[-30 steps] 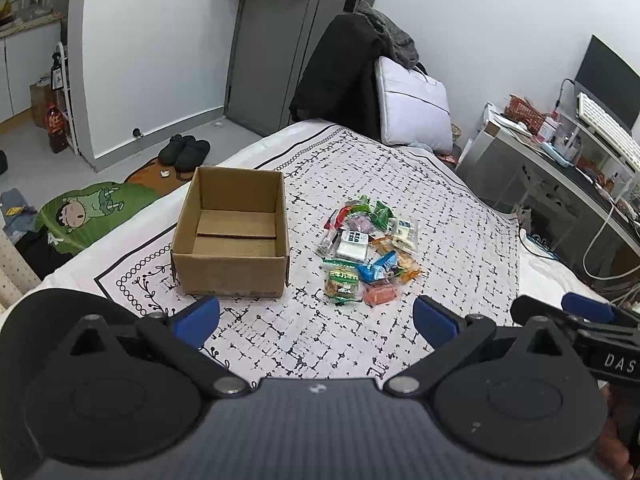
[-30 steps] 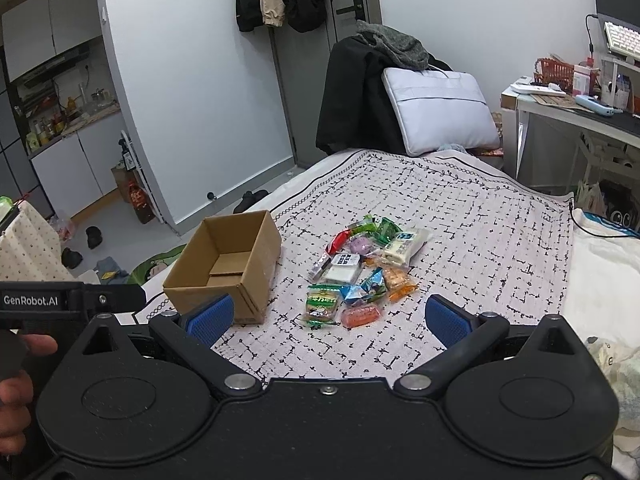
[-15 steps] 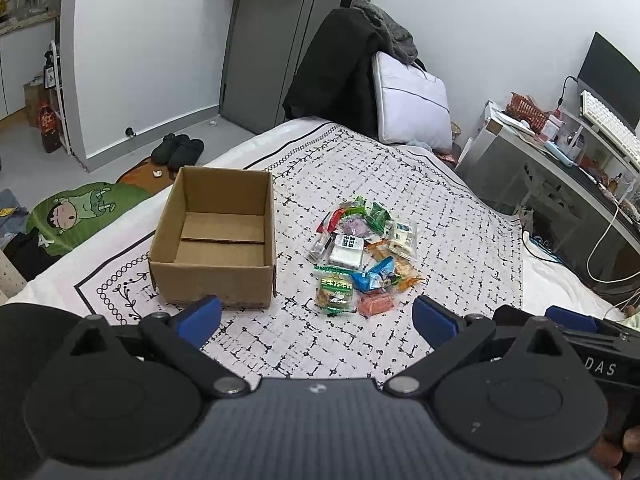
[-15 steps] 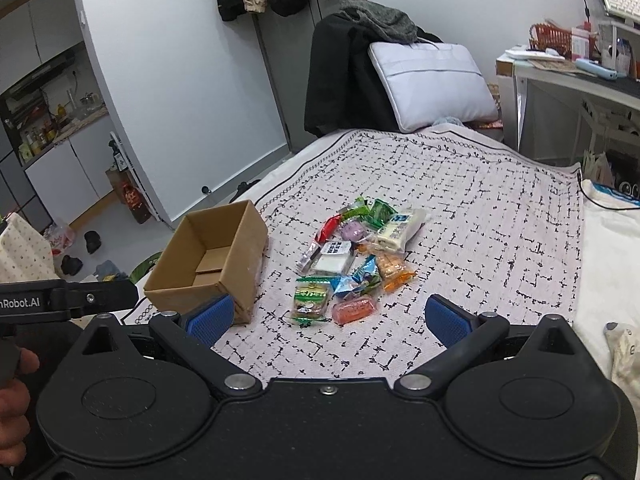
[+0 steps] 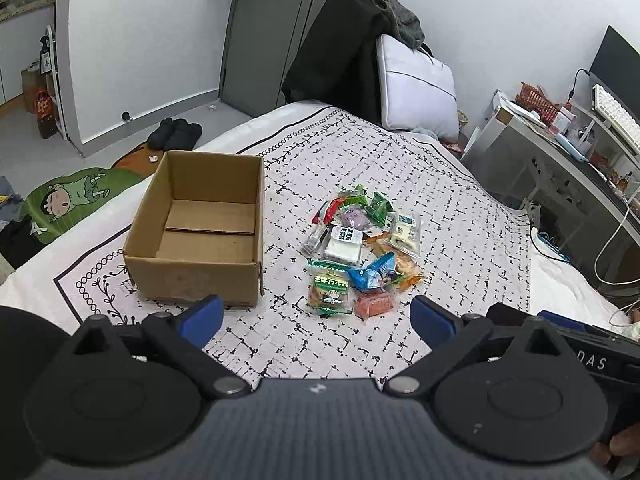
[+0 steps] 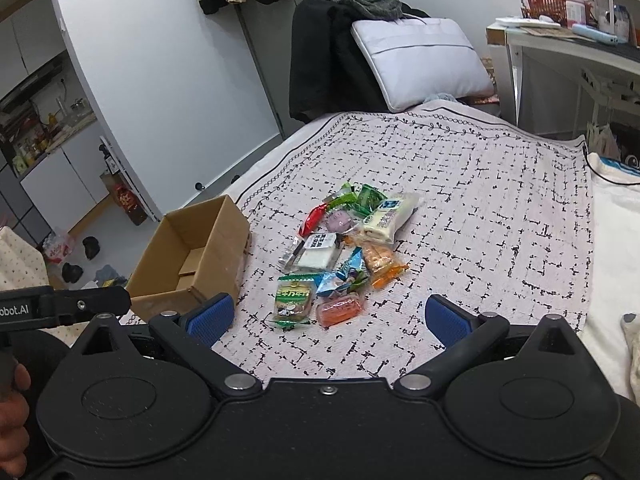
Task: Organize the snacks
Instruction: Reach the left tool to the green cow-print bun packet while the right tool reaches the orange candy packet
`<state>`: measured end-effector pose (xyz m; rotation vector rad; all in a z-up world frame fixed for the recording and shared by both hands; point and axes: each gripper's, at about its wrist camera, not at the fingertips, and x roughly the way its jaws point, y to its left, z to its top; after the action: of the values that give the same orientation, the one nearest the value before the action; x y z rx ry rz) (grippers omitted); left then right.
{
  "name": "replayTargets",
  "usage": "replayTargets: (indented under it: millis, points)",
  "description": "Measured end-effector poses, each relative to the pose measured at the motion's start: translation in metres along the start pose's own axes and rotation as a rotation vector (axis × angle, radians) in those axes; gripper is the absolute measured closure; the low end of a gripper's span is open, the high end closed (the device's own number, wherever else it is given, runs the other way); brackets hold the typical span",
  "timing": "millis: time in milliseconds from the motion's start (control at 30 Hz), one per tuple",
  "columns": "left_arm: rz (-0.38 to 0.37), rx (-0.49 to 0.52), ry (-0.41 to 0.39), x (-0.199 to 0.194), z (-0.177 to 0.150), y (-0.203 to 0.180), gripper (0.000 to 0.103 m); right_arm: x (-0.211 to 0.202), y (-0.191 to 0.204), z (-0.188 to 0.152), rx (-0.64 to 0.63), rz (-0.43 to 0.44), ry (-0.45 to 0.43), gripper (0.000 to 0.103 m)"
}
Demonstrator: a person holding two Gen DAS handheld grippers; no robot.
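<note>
The box stands empty on the bed, so the sorting is not yet begun, I think. The snacks lie in 1 small pile just beside the box, on its right, none inside it. The left gripper and the right gripper both hover near the pile, each with jaws spread wide and holding nothing. All the packets are left to move, probably into the box.
</note>
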<state>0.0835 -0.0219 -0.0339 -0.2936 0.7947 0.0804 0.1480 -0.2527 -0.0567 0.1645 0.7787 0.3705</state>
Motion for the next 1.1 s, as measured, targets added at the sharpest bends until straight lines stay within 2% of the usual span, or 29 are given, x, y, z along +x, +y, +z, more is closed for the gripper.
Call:
replayTargets:
  millis: [333, 467, 633, 733, 900, 1000, 1100]
  points:
    - [0.013, -0.026, 0.027, 0.029, 0.004, -0.005, 0.005, 0.029, -0.020, 0.001, 0.039, 0.016, 0.035, 0.000]
    - [0.007, -0.035, 0.047, 0.043, 0.004, -0.007, 0.007, 0.041, -0.028, 0.000, 0.074, 0.051, 0.051, 0.000]
    - [0.007, -0.061, 0.071, 0.063, 0.004, -0.008, 0.019, 0.065, -0.035, 0.002, 0.124, 0.056, 0.090, 0.002]
    - [0.006, -0.066, 0.087, 0.075, 0.005, -0.010, 0.025, 0.079, -0.037, 0.001, 0.147, 0.075, 0.111, 0.007]
    - [0.009, -0.071, 0.123, 0.097, 0.006, -0.014, 0.034, 0.100, -0.034, 0.001, 0.160, 0.114, 0.150, 0.022]
    - [0.013, -0.073, 0.141, 0.110, 0.006, -0.016, 0.038, 0.114, -0.035, 0.000, 0.176, 0.139, 0.190, 0.035]
    - [0.022, -0.074, 0.161, 0.123, 0.007, -0.017, 0.043, 0.129, -0.037, -0.001, 0.204, 0.158, 0.238, 0.042]
